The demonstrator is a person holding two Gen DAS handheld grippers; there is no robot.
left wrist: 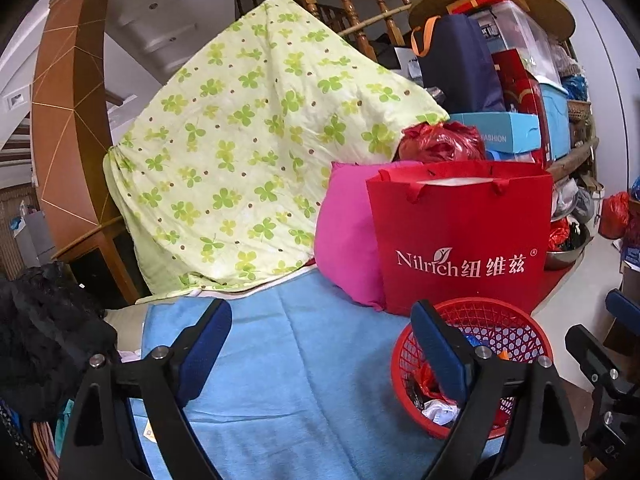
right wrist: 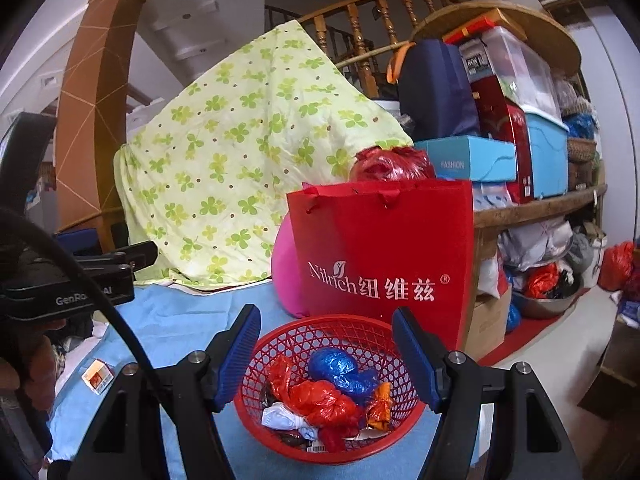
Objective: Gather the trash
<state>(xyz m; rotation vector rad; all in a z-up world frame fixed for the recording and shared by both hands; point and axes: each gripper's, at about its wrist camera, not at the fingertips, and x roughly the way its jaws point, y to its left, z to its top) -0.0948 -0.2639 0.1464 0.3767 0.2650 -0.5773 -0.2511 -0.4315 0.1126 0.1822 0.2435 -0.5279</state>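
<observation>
A blue cloth (right wrist: pixel 192 320) covers the worktop. On it stand a red mesh basket (right wrist: pixel 320 332) near right, a red paper bag (right wrist: pixel 384 248) and pink cushion (right wrist: pixel 286 272) behind, and what looks like a small carton (right wrist: pixel 97 376) near left.

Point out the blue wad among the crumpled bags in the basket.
The blue wad lies at the back of the red basket; the red wads sit in front.

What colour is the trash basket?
Red mesh basket, clearest in the right wrist view.
</observation>
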